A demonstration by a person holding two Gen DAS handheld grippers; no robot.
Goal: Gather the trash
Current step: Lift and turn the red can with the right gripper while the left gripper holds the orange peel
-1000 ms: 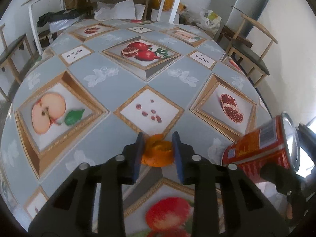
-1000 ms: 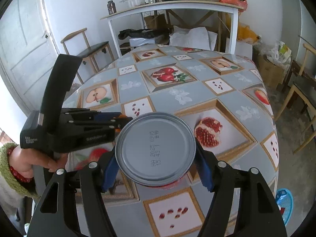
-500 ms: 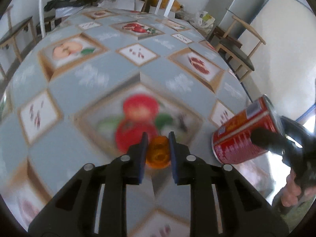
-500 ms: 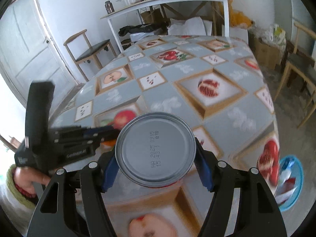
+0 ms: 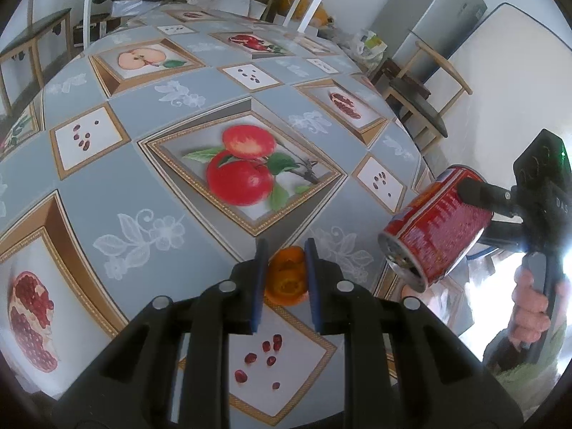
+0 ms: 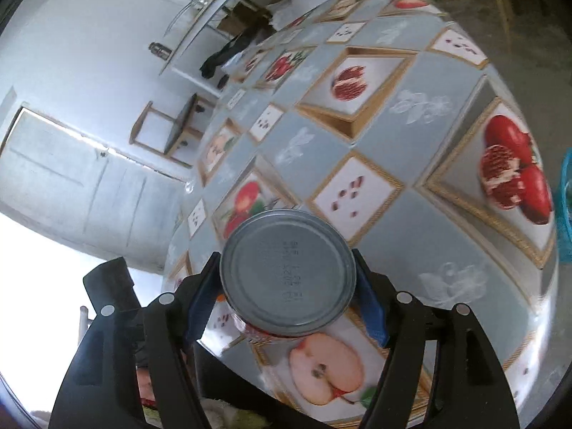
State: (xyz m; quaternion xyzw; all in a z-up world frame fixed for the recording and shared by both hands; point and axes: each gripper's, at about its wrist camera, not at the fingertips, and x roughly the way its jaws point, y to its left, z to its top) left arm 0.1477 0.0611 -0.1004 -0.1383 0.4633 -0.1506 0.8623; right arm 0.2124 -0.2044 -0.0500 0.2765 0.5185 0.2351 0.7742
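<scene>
My left gripper (image 5: pixel 285 254) is shut on an orange peel (image 5: pixel 287 279) and holds it above the fruit-print tablecloth (image 5: pixel 150 193). My right gripper (image 6: pixel 287 271) is shut on a red tin can (image 6: pixel 287 273), whose grey metal end faces the camera. In the left wrist view the can (image 5: pixel 438 225) hangs tilted beyond the table's right edge, with the right gripper's fingers (image 5: pixel 475 193) clamped on it and a hand below.
The table (image 6: pixel 393 114) fills both views. A blue basket (image 6: pixel 565 207) stands on the floor at the right edge. Wooden chairs (image 5: pixel 425 100) stand by the table's far right side. A white shelf (image 5: pixel 304 0) and a bench (image 5: pixel 32 35) stand behind.
Both grippers have drawn back toward the table's near edge with their loads. The right gripper has rolled, tilting the can. The blue basket has moved to the right edge of its view.
</scene>
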